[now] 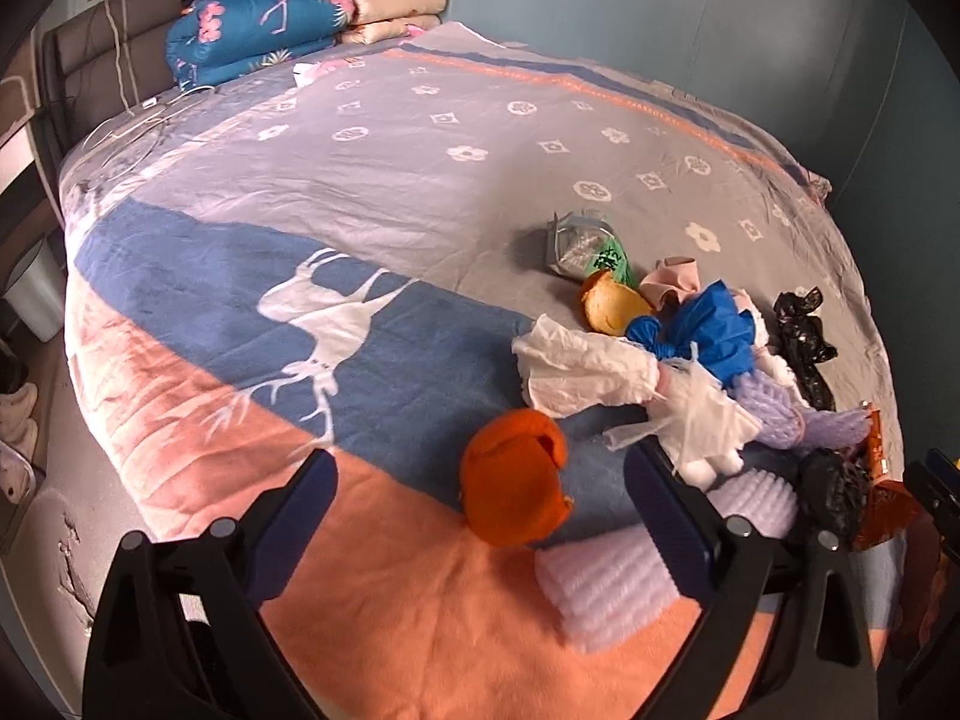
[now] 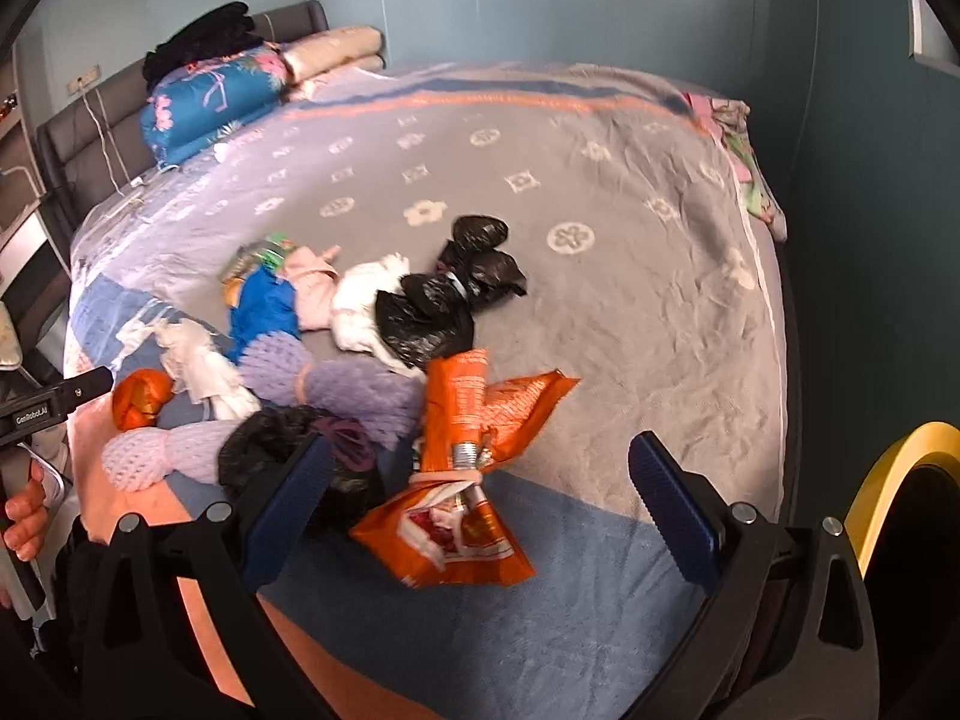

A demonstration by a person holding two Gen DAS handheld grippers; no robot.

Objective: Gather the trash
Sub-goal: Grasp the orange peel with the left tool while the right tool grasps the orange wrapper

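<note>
Trash lies scattered on the bed. In the left wrist view my left gripper (image 1: pixel 480 492) stands open around an orange peel (image 1: pixel 513 477), with a white foam net (image 1: pixel 606 588) just below it. Beyond lie a crumpled tissue (image 1: pixel 585 369), a blue bag (image 1: pixel 705 333), a black bag (image 1: pixel 801 339) and a clear wrapper (image 1: pixel 579 243). In the right wrist view my right gripper (image 2: pixel 480 477) is open over an orange snack wrapper (image 2: pixel 474 480). A black bag (image 2: pixel 444 294) and purple foam nets (image 2: pixel 348 387) lie past it.
Folded quilts (image 1: pixel 264 24) are stacked at the headboard. The patterned blanket (image 1: pixel 384 180) covers the bed, and a blue wall stands behind. A yellow-rimmed bin (image 2: pixel 900 480) is at the right. A hand (image 2: pixel 24 516) holds the other gripper at left. A white bin (image 1: pixel 33 294) stands on the floor.
</note>
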